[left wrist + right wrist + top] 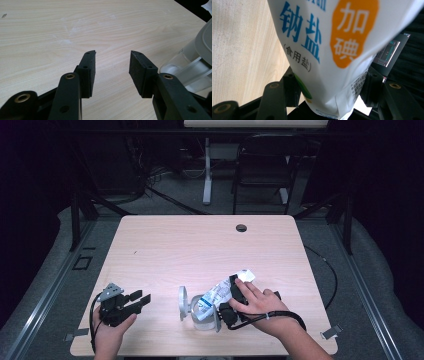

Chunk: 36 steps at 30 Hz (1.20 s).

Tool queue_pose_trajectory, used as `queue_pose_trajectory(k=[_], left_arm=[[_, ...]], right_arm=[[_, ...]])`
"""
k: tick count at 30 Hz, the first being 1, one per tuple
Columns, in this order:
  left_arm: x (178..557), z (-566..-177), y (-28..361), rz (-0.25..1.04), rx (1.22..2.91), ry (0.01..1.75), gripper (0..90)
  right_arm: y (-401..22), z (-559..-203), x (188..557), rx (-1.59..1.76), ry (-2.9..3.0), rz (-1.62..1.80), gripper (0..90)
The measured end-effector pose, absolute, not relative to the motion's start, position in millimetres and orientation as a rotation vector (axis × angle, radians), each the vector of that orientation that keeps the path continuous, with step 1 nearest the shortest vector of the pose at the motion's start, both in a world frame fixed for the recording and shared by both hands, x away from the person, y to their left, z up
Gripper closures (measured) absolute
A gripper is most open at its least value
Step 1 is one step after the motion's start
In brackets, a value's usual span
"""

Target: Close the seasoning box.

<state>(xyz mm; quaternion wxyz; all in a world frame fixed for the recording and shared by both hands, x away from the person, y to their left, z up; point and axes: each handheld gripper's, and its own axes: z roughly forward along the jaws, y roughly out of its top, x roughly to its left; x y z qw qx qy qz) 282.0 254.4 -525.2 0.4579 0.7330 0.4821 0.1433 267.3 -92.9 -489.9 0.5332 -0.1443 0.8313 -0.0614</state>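
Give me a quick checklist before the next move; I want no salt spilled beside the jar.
1. Salt bag held by the right gripper, jaws on both its sides: ok.
2. Jar has its hinged lid swung open: ok.
3. Bag's low end over the jar mouth: cannot tell.
4. Bag cut open for pouring: cannot tell.
5. Left gripper steadies the jar: not ok; it is open, apart from the jar, holding nothing.
6. Table bare around the jar: ok.

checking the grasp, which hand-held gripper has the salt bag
The right hand-held gripper: its jaws clamp the white salt bag over the clear jar. The left hand-held gripper is open, holding nothing.
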Motion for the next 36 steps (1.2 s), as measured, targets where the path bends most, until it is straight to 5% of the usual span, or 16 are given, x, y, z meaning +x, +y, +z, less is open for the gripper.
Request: queue_pose_trajectory(k=[36], left_arm=[[282.3,-525.8,255.8,0.352,1.803,1.193,56.9]], right_arm=[[-91.0,-493.7,261.5,-0.362,1.926,-0.128,51.0]])
